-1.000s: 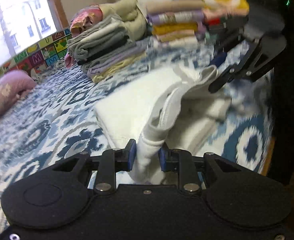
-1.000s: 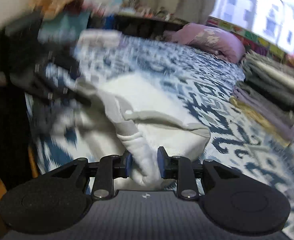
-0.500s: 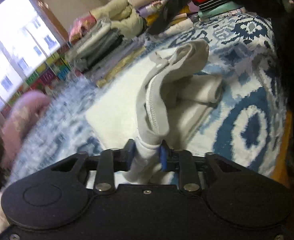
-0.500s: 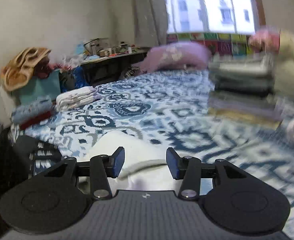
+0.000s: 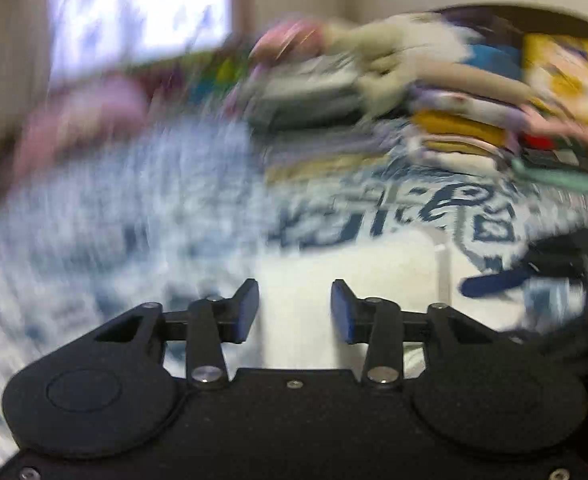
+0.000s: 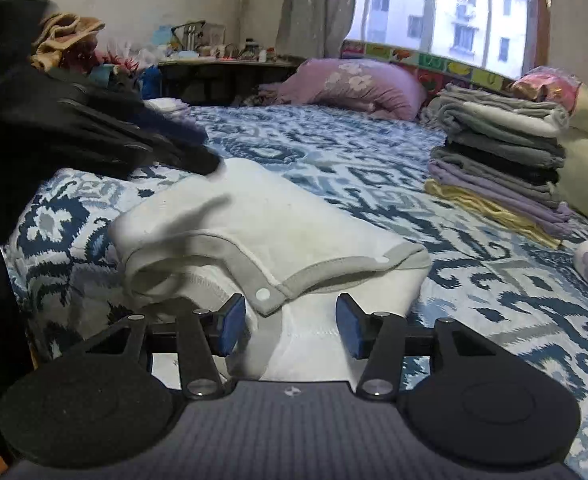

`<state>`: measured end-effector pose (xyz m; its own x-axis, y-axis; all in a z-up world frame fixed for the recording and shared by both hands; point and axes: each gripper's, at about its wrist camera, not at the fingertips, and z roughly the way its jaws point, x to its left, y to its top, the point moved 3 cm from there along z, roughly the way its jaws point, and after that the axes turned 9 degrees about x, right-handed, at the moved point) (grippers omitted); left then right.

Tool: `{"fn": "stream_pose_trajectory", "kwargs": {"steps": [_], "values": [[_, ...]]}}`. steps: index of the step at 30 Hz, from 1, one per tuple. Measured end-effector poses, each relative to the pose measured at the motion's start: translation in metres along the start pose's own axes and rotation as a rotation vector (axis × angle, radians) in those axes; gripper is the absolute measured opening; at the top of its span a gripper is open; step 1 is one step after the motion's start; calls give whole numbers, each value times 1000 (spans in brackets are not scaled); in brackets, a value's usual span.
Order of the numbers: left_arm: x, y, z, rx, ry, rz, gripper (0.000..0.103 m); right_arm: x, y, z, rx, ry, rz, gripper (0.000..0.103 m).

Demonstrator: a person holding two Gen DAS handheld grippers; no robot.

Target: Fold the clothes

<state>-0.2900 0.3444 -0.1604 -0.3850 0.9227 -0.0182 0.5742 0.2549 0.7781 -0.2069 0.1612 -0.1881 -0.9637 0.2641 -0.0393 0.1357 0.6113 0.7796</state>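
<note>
On the patterned bedspread (image 6: 374, 168) lies a folded white garment (image 6: 261, 220): light, limp, best pinched at its grey-trimmed hem. Left gripper (image 5: 295, 310) and right gripper (image 6: 289, 326), jaws just opened, grip nothing.

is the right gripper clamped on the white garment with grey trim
No, the right gripper stands open, its blue pads apart and clear of the white garment with grey trim lying on the bed.

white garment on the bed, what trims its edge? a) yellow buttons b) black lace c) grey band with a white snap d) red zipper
c: in the right wrist view the white garment lies on the bed, edged by a grey band with a white snap.
</note>
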Motion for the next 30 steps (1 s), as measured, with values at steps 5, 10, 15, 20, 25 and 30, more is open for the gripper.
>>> {"fn": "stream_pose_trajectory", "kwargs": {"steps": [5, 10, 15, 20, 25, 30], "values": [[23, -14, 0, 114, -75, -254, 45, -32, 7, -18, -109, 12, 290, 50], [23, -27, -6, 156, -110, -402, 32, -62, -5, -1, -7, 74, 547, 48], [32, -39, -7, 4, -385, -832, 12, -59, -24, -1, 2, 240, 736, 25], [45, -84, 8, -27, -461, -1146, 12, -72, -46, 14, 10, 369, 943, 24], [53, -109, 15, 1, -479, -1249, 13, -76, -65, 25, 42, 407, 1005, 22], [60, -113, 12, 13, -559, -1283, 19, -76, -64, 19, 33, 402, 997, 29]]}}
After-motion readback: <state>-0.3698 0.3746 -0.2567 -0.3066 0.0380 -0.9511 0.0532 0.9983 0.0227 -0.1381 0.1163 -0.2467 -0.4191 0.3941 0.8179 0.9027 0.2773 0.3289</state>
